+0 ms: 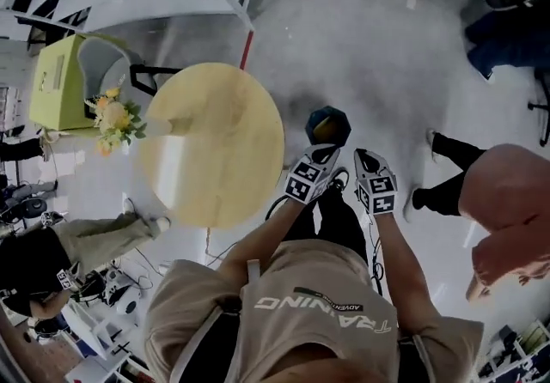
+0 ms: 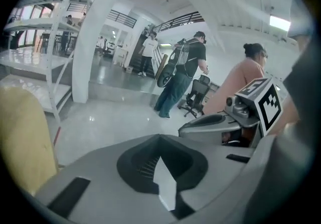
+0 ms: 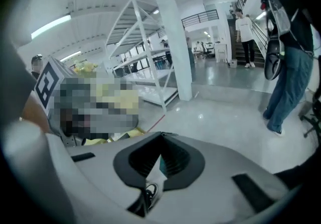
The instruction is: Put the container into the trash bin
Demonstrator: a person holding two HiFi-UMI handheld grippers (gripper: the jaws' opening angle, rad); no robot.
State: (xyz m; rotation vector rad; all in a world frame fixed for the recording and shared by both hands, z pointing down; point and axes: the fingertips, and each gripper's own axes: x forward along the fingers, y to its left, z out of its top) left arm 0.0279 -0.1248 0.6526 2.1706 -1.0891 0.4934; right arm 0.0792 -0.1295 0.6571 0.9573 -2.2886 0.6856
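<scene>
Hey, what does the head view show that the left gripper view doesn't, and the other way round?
Only the head view: the dark trash bin on the floor, and the flowers. Only the left gripper view: a person with a backpack beside an office chair. Both: the round yellow table, the right gripper with its marker cube, and a person in pink.

trash bin (image 1: pixel 337 118) partly covered, inside unclear
</scene>
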